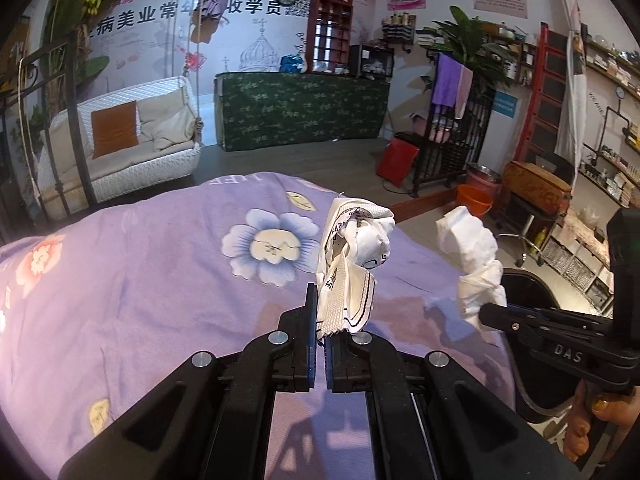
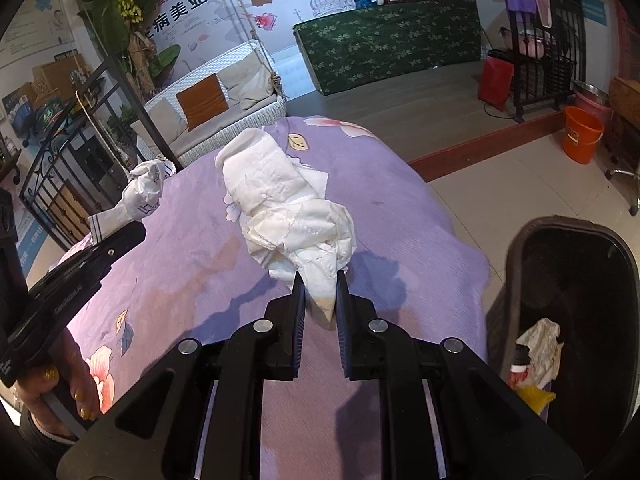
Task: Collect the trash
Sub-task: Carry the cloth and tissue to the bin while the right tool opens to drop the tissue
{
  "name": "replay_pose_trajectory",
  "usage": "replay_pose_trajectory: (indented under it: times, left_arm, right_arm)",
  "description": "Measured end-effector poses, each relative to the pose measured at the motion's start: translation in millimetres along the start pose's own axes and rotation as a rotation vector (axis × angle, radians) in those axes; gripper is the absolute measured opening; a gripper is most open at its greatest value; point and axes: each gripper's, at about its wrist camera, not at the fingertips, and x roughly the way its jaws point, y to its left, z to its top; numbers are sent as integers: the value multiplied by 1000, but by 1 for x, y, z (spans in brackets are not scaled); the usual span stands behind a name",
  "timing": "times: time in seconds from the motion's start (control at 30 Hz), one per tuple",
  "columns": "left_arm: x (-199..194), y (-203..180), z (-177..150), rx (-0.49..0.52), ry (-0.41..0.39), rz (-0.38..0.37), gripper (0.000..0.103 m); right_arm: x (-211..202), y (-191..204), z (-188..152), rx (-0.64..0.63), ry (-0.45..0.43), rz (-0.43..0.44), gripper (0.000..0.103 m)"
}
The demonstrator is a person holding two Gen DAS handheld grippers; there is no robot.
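Left gripper (image 1: 320, 320) clamped on a crumpled printed wrapper (image 1: 352, 260), right gripper (image 2: 318, 292) pinching a wad of white tissue (image 2: 288, 208), both above a purple floral bedspread (image 1: 140, 280), black trash bin (image 2: 560, 280) at near right, white wicker swing seat (image 1: 120, 148) and green-draped counter (image 1: 300, 108) far behind.

The left hand-held gripper (image 1: 320, 320) pinches a crumpled printed wrapper (image 1: 352, 264) above the purple flowered bedspread (image 1: 140, 300); beside it, the right hand-held gripper (image 1: 486, 314) clamps a tissue wad (image 1: 472, 252)
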Motion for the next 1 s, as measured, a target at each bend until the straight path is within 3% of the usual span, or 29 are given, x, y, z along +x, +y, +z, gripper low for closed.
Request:
replay_pose_trajectory:
  times: [0.6, 1.0]
  left_arm:
    - [-2, -85, -31, 98, 41, -176, 3]
    - [5, -116, -44, 131, 69, -231, 3]
  right_arm:
    - [-71, -109, -56, 172, -39, -167, 15]
    - [-74, -162, -74, 249, -19, -293, 15]
